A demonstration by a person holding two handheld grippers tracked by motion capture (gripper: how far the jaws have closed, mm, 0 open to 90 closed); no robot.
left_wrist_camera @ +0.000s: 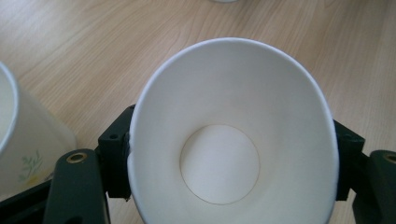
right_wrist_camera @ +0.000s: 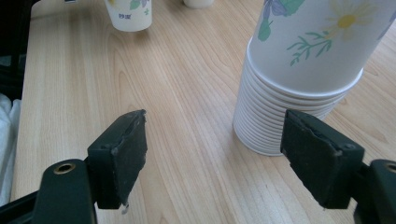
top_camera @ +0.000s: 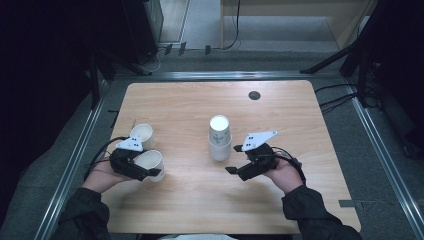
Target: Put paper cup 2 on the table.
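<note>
My left gripper is shut on a white paper cup at the table's left; the cup stands mouth up. In the left gripper view its jaws press both sides of the cup, and its rim is squeezed into an oval. A second single cup with a flower print stands just behind it, seen at the left edge. My right gripper stands open and empty, just in front of a tall stack of flowered cups. In the right gripper view the stack rises beyond the right jaw.
The wooden table has a dark round hole near its far right edge. Metal rails and cables run along the floor on both sides. In the right gripper view the two single cups stand far off at the top.
</note>
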